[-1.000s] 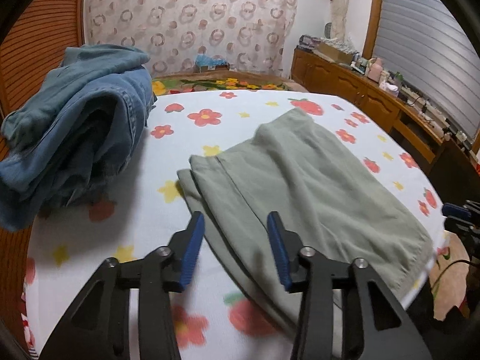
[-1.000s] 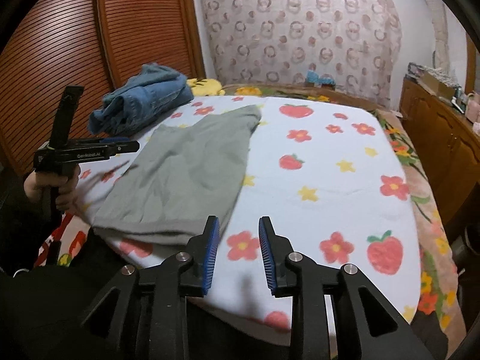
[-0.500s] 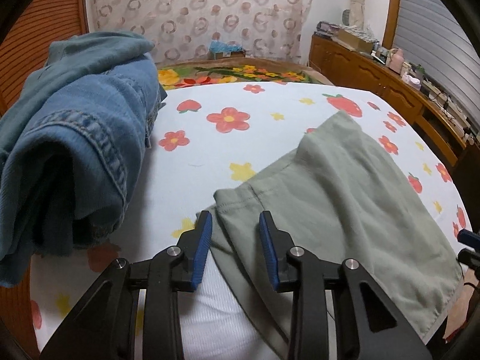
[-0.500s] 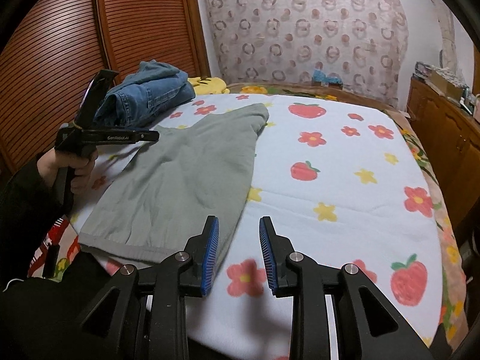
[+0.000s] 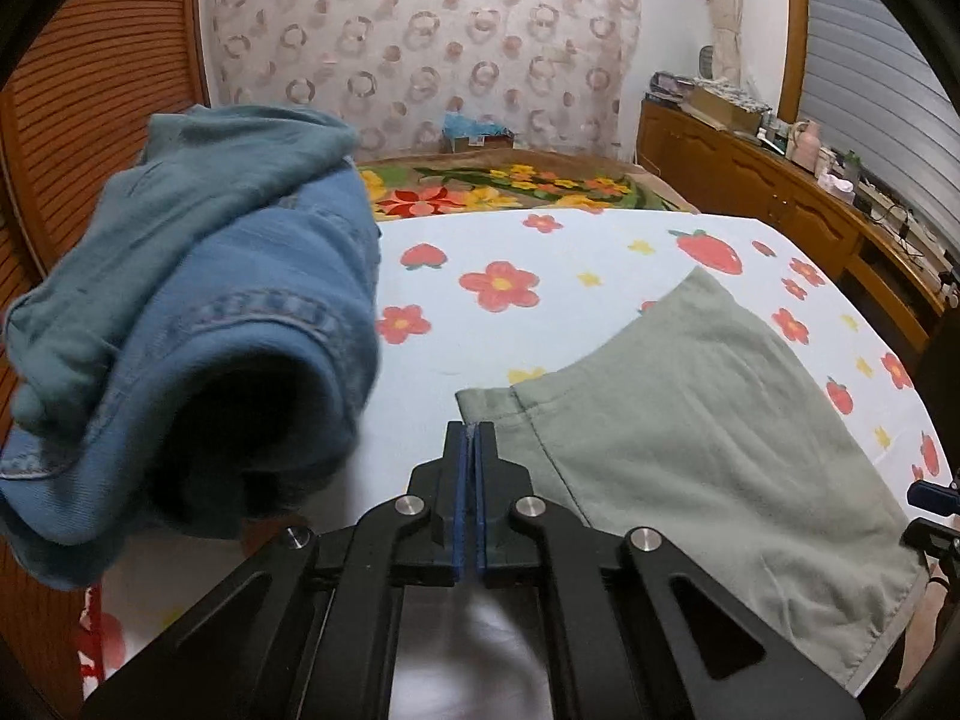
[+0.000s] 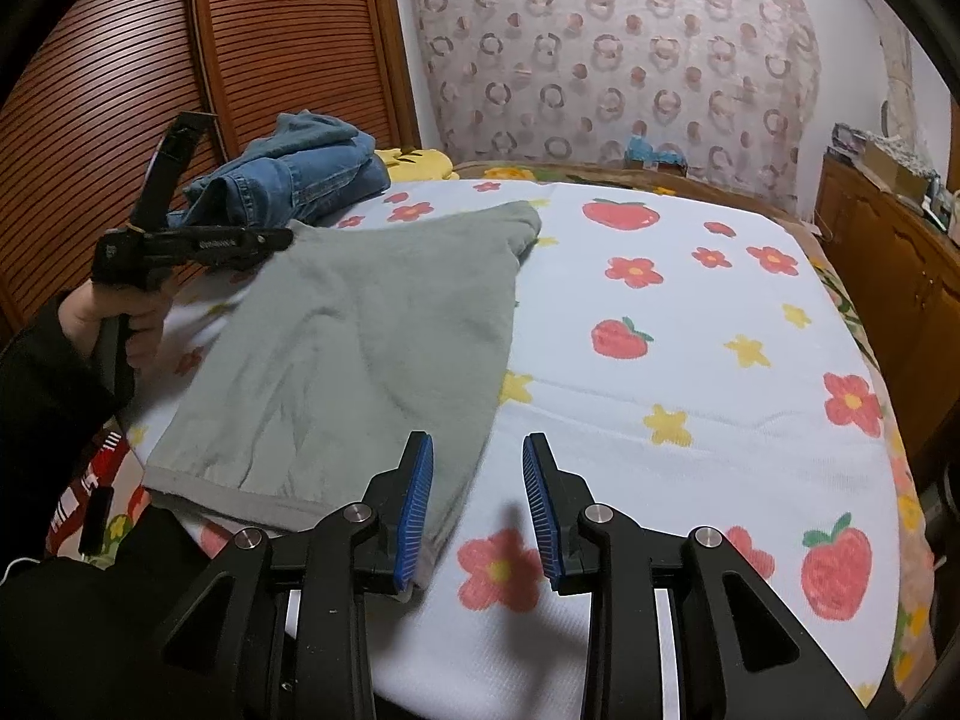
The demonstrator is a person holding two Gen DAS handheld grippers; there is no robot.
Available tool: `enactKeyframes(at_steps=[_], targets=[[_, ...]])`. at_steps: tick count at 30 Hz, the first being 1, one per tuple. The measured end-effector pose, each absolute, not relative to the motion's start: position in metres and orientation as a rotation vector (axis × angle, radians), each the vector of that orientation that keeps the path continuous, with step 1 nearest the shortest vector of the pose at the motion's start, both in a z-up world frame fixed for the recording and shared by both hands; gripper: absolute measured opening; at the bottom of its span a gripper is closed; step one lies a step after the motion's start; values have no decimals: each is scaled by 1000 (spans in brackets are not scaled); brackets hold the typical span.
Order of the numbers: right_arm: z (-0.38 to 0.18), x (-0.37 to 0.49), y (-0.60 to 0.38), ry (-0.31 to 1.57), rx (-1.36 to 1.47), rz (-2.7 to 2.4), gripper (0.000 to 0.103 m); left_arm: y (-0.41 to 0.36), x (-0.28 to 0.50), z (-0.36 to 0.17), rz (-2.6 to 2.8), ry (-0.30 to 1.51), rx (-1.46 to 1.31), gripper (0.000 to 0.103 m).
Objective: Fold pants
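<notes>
Grey-green pants (image 5: 690,420) lie flat and folded lengthwise on the flowered bed sheet; they also show in the right wrist view (image 6: 372,348). My left gripper (image 5: 470,438) is shut on the pants' near left corner, the cloth pinched between the blue pads; from the right wrist view it (image 6: 282,238) sits at the pants' far left edge. My right gripper (image 6: 477,468) is open and empty, low over the pants' near right corner, its left finger above the cloth hem.
A pile of blue jeans (image 5: 198,324) lies close on the left, also in the right wrist view (image 6: 288,180). The bed sheet (image 6: 690,372) stretches bare to the right. A wooden slatted wardrobe (image 6: 120,90) stands left; a wooden dresser (image 5: 780,192) right.
My left gripper moved forward to the pants' corner and shut on it. My right gripper moved forward to the pants' near right corner and opened wider.
</notes>
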State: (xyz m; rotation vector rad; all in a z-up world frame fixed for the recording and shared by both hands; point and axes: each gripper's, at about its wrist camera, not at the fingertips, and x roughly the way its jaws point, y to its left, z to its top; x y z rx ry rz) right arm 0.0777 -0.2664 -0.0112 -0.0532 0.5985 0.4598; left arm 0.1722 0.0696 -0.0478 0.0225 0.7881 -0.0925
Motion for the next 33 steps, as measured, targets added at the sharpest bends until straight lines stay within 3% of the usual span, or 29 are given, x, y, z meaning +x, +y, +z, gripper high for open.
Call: enactKeyframes(at_steps=[8, 11, 13, 17, 18, 33], targets=[[-12, 78, -268, 595, -52, 459, 32, 65, 162, -50, -114, 816, 34, 5], [-11, 77, -269, 593, -48, 457, 32, 59, 149, -50, -132, 812, 39, 26], [-11, 76, -269, 592, -46, 456, 32, 52, 137, -51, -156, 809, 45, 45], [-11, 74, -267, 592, -52, 456, 33, 40, 113, -55, -193, 812, 50, 56], [-11, 72, -268, 592, -53, 458, 33, 38, 107, -55, -197, 811, 50, 65], [-7, 64, -267, 602, -70, 480, 34, 15, 47, -64, -237, 836, 57, 67]])
